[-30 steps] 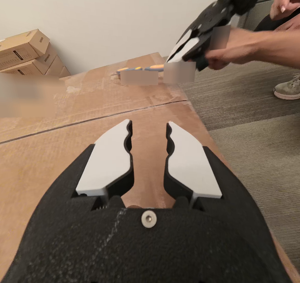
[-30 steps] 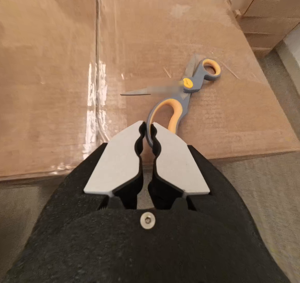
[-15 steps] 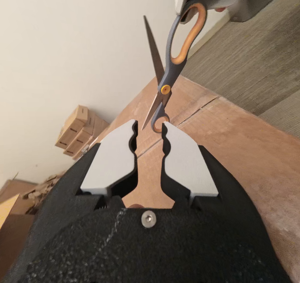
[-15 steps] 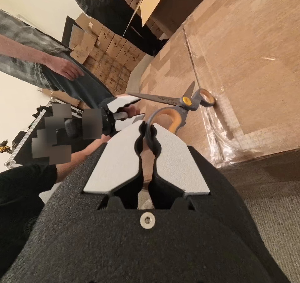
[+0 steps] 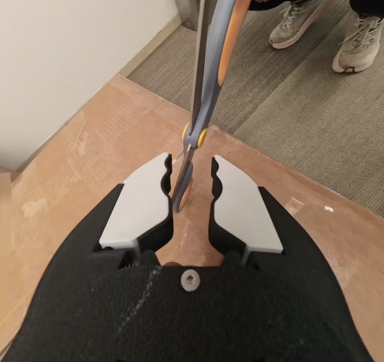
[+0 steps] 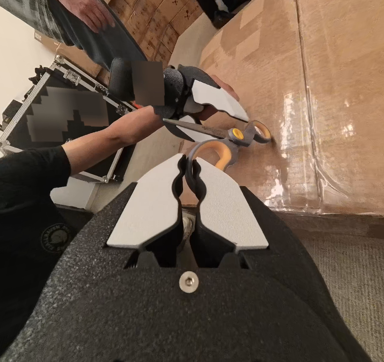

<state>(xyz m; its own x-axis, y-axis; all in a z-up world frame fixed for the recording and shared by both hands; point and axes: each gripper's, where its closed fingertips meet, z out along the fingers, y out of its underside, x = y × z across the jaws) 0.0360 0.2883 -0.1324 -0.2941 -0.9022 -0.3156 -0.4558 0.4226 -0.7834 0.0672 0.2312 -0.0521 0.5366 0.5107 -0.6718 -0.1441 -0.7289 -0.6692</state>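
Grey and orange scissors (image 6: 232,136) hang in the air over a large taped cardboard box (image 6: 332,71). My right gripper (image 6: 189,161) is shut on the rim of the big handle loop. In the left wrist view the scissors (image 5: 207,94) stand almost upright, and the small handle loop (image 5: 184,194) sits between the fingers of my left gripper (image 5: 191,157), close to the left finger. The left gripper is open. It also shows in the right wrist view (image 6: 220,111), around the small loop end.
Grey carpet (image 5: 301,113) borders the box, with a person's two shoes (image 5: 324,30) on it. A white wall (image 5: 72,40) lies to the left. Stacked small cardboard boxes (image 6: 158,17), a black flight case (image 6: 68,103) and another person (image 6: 83,13) are behind.
The scissors were lifted off the box by my right gripper. My left gripper moved up to them, and the small handle loop now sits between its open fingers.
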